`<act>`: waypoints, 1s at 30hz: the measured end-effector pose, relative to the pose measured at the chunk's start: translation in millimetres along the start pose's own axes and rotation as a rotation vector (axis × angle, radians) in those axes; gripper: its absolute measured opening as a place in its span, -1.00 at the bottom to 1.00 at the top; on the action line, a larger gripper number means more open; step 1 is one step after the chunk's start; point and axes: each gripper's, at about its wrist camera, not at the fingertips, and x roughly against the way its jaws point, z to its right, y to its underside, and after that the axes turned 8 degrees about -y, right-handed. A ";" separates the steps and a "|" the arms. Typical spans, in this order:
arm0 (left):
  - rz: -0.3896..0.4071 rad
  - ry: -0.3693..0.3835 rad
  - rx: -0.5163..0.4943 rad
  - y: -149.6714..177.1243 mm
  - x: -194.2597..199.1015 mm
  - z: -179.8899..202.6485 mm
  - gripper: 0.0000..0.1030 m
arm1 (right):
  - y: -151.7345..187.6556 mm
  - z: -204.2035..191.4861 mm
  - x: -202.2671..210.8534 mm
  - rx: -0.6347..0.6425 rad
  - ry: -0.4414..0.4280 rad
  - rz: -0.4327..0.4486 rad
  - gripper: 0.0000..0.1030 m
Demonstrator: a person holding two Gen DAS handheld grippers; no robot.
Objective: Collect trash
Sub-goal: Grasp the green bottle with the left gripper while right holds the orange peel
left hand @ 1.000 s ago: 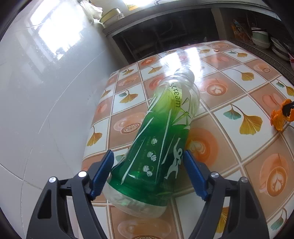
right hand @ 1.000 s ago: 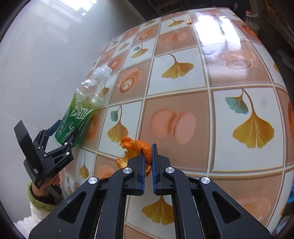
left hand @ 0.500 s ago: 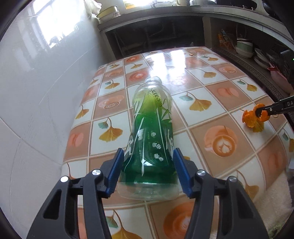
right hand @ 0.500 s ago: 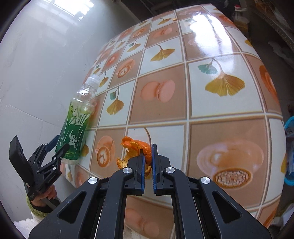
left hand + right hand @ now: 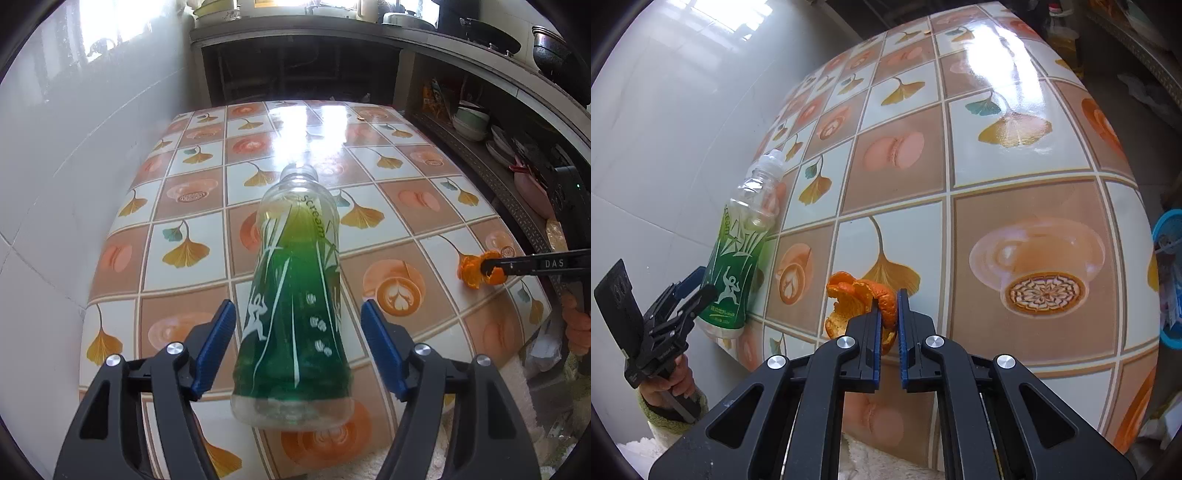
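A clear plastic bottle with a green label (image 5: 295,295) lies neck-away between the fingers of my left gripper (image 5: 295,308). The jaws are opening, and a gap shows on each side between the blue pads and the bottle. In the right wrist view the bottle (image 5: 738,251) tilts neck-up at the table's left edge, its base at the left gripper (image 5: 690,288), which a hand holds. My right gripper (image 5: 888,295) is shut on a curled orange peel (image 5: 849,299) just above the tablecloth. The left wrist view shows that peel (image 5: 471,271) pinched at the right gripper's tip (image 5: 487,266).
The table (image 5: 221,177) has a glossy cloth with leaf and coffee prints and stands against a white tiled wall (image 5: 55,166). Shelves with bowls (image 5: 472,122) run along its right. A blue round container (image 5: 1169,280) sits beyond the table's right edge. White fluffy fabric (image 5: 871,454) lies at the near edge.
The left gripper swung round until the bottle pointed straight away, closed on it, and now stands wider with gaps beside it. The right gripper carried the peel toward the near table edge.
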 end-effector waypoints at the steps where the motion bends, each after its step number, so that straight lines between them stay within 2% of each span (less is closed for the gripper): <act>1: -0.008 -0.004 -0.003 -4.1 -4.5 -0.1 0.33 | -0.3 -0.4 -1.1 -0.001 -0.002 -0.001 -0.87; 6: -0.060 -0.014 0.002 -12.3 -24.3 2.1 0.33 | 0.4 -1.2 -2.4 -0.003 -0.004 0.001 -0.85; 13: -0.097 -0.041 -0.008 -1.8 -34.5 7.4 0.33 | 1.5 -0.1 -0.2 0.004 -0.001 0.001 -0.84; 16: -0.100 -0.063 -0.012 1.4 -35.7 8.7 0.21 | 1.4 -0.2 -0.3 0.003 -0.001 0.002 -0.84; 30: -0.025 -0.108 -0.001 3.9 -18.9 14.7 0.19 | 0.2 0.5 1.3 -0.001 0.002 0.001 -0.84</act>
